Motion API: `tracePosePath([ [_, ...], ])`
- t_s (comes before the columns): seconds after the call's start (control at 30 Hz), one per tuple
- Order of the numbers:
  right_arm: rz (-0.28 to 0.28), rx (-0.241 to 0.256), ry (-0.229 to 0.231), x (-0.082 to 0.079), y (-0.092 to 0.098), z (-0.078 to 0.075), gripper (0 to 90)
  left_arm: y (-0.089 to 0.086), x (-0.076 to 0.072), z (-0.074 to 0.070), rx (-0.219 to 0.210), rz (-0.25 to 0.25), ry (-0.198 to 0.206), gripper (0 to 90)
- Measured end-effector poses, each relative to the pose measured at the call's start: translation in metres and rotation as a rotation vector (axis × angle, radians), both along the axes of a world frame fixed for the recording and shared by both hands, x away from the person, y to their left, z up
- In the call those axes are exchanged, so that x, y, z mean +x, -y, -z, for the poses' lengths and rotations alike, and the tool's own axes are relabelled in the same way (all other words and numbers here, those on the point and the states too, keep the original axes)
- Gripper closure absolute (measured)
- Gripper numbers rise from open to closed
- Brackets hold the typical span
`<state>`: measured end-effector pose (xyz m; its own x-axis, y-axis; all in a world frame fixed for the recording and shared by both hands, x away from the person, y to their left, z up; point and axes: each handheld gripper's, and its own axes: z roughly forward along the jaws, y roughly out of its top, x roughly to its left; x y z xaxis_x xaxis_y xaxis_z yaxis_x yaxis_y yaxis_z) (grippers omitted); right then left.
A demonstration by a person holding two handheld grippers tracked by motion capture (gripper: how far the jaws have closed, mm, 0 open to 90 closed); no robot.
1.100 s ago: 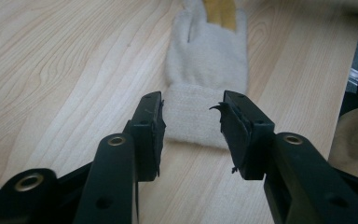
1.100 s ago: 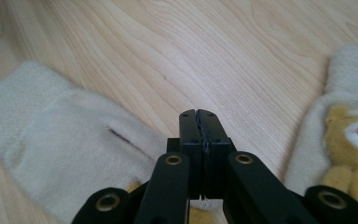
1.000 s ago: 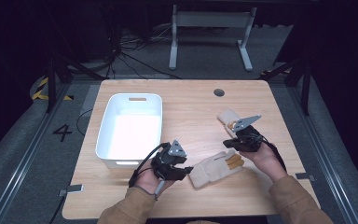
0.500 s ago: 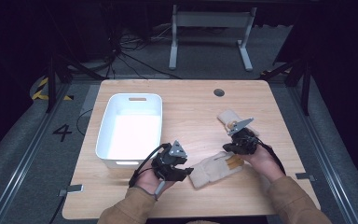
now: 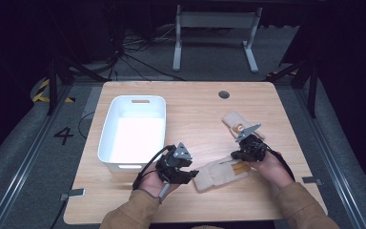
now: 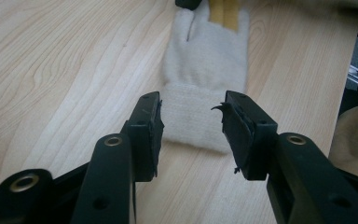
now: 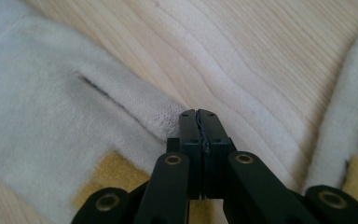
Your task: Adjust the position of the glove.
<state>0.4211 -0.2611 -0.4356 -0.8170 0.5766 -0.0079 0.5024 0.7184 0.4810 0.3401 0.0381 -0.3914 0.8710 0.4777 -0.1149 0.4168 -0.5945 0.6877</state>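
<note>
Handling: the near glove [image 5: 219,173] looks soft, light and limp — knitted fleece that will fold and drape once lifted, not slippery, not fragile; a pinch on one layer may only drag it along the wood
Where to grip: I judge the ribbed cuff [image 6: 193,116] the best hold — thicker, doubled fabric lying right between the left jaws; the thumb tip [image 7: 165,119] would serve as a second hold to keep it spread
Look: cream-white, mitten-like, with a ribbed band at the wrist end and a mustard-yellow patch [image 7: 109,179] on the palm; it lies flat
Place: on the wooden table [image 5: 190,102], near its front edge, between the two hands; cuff towards the left gripper, finger end towards the right one
Second glove [image 5: 236,124]: same cream cloth with a yellow mark; lies just behind the right gripper, apart from the near glove
Left gripper [image 6: 191,123]: jaws wide apart, straddling the cuff, gripping nothing yet
Right gripper [image 7: 199,116]: jaws pressed together with no cloth seen between them; tips sit just beside the thumb tip, low over the wood
Bin [image 5: 116,124]: white, open-topped, nothing seen inside; stands left of the gloves, close to the left hand [image 5: 155,183]
Step in hand: likely taking the cuff, perhaps to move the glove to the bin
</note>
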Motion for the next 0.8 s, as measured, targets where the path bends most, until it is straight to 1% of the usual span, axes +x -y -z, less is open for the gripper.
tracePosePath([
  [0.03, -0.003, -0.002, 0.000, -0.002, 0.001, 0.000, 89.6, 0.001, 0.001, 0.000, -0.002, 0.003, 0.006, 57.5],
  [0.07, -0.002, -0.003, 0.000, -0.004, 0.002, 0.000, 89.6, 0.002, 0.001, 0.000, -0.002, 0.006, 0.001, 57.5],
  [0.17, -0.002, -0.008, -0.002, -0.008, 0.005, 0.001, 89.6, 0.004, 0.002, -0.001, -0.001, 0.013, 0.002, 57.5],
  [0.23, 0.002, -0.004, -0.007, -0.014, 0.008, 0.001, 89.6, 0.006, 0.004, -0.001, -0.003, 0.020, 0.003, 57.5],
  [0.47, -0.002, -0.007, -0.013, -0.025, 0.013, 0.000, 89.5, 0.011, 0.007, -0.002, -0.006, 0.037, 0.003, 57.2],
  [0.63, -0.010, -0.003, -0.020, -0.031, 0.015, 0.000, 89.4, 0.012, 0.009, -0.003, -0.008, 0.040, 0.007, 57.0],
  [0.8, -0.008, 0.008, -0.013, -0.033, 0.016, -0.002, 89.1, 0.011, 0.009, -0.003, -0.013, 0.033, 0.004, 57.0],
])
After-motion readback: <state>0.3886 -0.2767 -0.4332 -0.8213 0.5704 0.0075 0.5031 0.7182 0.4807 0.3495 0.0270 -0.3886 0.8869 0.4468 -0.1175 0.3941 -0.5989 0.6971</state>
